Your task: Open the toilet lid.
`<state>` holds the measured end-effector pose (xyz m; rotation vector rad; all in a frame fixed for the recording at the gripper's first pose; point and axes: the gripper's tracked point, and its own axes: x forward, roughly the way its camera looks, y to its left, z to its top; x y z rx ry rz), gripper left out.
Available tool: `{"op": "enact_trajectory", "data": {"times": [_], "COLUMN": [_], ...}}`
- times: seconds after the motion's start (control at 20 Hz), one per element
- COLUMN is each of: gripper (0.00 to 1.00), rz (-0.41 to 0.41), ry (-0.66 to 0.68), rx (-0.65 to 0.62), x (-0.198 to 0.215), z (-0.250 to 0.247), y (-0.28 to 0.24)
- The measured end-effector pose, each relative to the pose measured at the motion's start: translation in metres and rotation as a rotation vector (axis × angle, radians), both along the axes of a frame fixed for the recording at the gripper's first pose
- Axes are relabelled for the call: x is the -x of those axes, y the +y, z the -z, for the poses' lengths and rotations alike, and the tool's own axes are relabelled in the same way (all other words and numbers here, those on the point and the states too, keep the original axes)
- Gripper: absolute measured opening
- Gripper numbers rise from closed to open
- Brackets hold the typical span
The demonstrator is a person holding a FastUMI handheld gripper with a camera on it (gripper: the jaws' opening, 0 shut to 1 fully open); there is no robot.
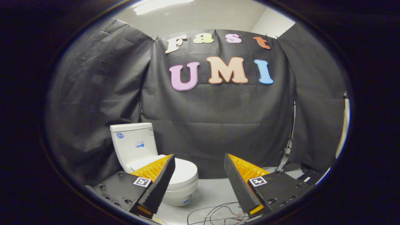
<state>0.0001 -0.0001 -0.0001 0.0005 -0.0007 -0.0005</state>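
— Where's the toilet lid?
— Down flat on the bowl, ahead of the tank, just beyond the left finger, which hides its near edge.
— And the gripper?
— Fingers wide apart, holding nothing — I'd say readied for the lid's rim. Loose wires trail across the floor below.

toilet lid partly hidden behind left finger, tank sticker too small to read
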Motion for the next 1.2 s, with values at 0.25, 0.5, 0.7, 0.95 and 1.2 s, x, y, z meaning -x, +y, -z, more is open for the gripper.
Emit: {"op": "enact_trajectory", "data": {"times": [0.25, 0.5, 0.7, 0.95, 1.2], "gripper": [0.98, 0.98, 0.98, 0.98, 0.98], "rz": [0.0, 0.002, 0.007, -0.014, -0.118], "ry": [0.001, 0.002, -0.009, 0.076, 0.107], "rx": [0.0, 0.0, -0.009, 0.0, -0.13], "x": [0.0, -0.001, -0.003, -0.068, -0.122], "z": [0.0, 0.0, -0.001, 0.018, 0.063], "y": [0.0, 0.0, 0.0, 0.008, 0.066]}}
